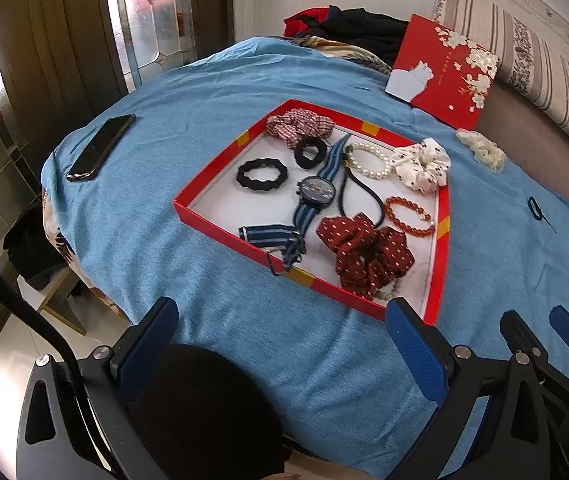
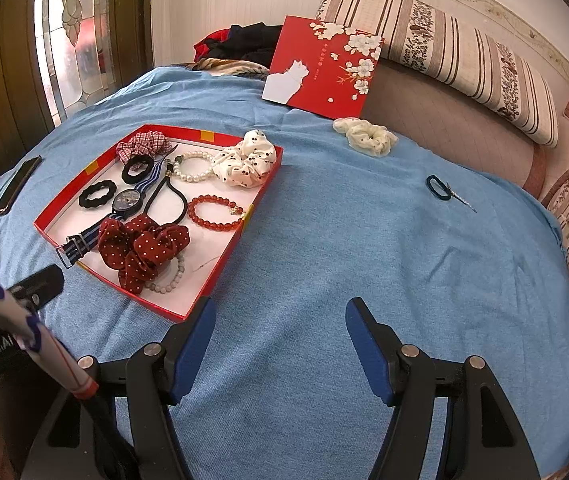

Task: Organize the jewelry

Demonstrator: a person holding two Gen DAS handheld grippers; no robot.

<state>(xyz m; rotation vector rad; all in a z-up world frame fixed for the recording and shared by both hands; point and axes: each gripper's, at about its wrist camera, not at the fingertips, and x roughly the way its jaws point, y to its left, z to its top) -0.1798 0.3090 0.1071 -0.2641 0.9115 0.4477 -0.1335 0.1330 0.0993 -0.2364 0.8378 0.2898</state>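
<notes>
A shallow red tray [image 1: 220, 230] [image 2: 220, 258] lies on the blue cloth. It holds a striped-strap watch [image 1: 316, 192] [image 2: 126, 200], a pearl bracelet [image 1: 368, 160], a red bead bracelet [image 2: 214, 212], a dark red dotted scrunchie [image 1: 364, 252] [image 2: 140, 248], a white dotted scrunchie [image 2: 244, 162] and several black hair ties. Outside it lie a cream scrunchie [image 2: 364, 134] [image 1: 482, 150] and a small dark blue hair tie [image 2: 438, 187] [image 1: 534, 208]. My left gripper [image 1: 284, 320] hovers open before the tray's near rim. My right gripper [image 2: 280, 320] stands open over bare cloth, right of the tray.
A black phone [image 1: 100, 148] [image 2: 16, 186] lies left of the tray. The red lid with a white cat [image 1: 444, 68] [image 2: 324, 66] leans at the back against a striped cushion [image 2: 464, 52]. Dark clothes [image 1: 356, 28] are piled at the far edge.
</notes>
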